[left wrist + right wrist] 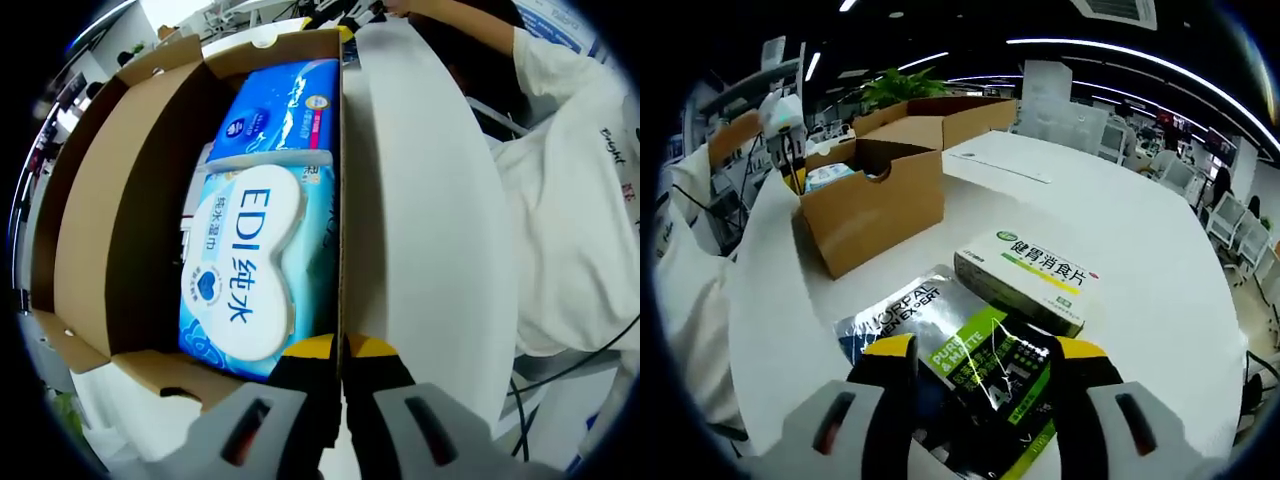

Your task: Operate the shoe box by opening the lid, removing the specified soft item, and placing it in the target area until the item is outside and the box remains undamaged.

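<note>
A: Left tongs point(340, 352) — how do they stand?

B: Pressed together on the edge of the shoe box's white lid point(420, 200), which is swung open and stands up beside the box. The yellow tips meet right at the seam between the lid and the box wall.

A: And the box itself?

B: The shoe box point(90, 230) is brown cardboard, open. Inside lie two soft packs: a blue wet-wipe pack point(250, 270) with a white flap printed "EDI", nearer the tongs, and a second blue pack point(280, 110) beyond it at the far end. Both are still inside. A person in a white shirt point(580, 200) is on the lid's other side.

A: The right tongs?

B: The right tongs point(985, 365) are spread apart, gripping nothing. They hover over a silver and green pouch point(970, 360) lying flat near the worktop's point(1140, 240) close edge. Whether the tips touch it, I cannot tell. A white and green medicine carton point(1030, 275) lies just beyond the pouch.

A: Is the box seen from that side?

B: Yes, in the right gripper view the shoe box point(875, 205) sits farther back toward the left edge of the white worktop, with the left tongs point(790, 165) at its lid. More cardboard boxes point(940, 120) stand behind it.
</note>
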A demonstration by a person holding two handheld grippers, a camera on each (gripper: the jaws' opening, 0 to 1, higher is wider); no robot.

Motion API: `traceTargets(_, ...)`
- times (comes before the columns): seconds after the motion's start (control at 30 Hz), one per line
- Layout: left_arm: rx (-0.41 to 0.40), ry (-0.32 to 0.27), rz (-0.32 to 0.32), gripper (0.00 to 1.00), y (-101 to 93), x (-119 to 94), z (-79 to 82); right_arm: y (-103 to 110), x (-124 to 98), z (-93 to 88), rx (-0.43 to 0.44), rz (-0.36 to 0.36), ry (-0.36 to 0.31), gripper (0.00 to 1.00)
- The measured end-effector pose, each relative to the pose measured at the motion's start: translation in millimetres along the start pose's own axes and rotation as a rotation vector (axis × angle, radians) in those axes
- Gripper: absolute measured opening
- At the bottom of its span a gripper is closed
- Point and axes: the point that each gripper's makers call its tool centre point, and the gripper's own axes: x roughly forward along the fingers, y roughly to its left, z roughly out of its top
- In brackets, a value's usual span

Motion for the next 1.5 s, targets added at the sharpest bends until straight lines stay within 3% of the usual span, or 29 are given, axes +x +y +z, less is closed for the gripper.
traceTargets(0.73,0.004,-0.002,0.003,0.01,4.4,-2,0.9,1,5,-2.6,-0.007,-0.003,0.000,0.61)
traceTargets(1.0,0.005,-0.002,0.004,0.01,4.4,-3,0.9,1,7,-10.3,0.094,0.018,0.013,0.63)
traceTargets(1.5,0.010,-0.005,0.007,0.01,7.7,-5,1.3,-2,9,-8.4,0.082,0.003,-0.010,0.63)
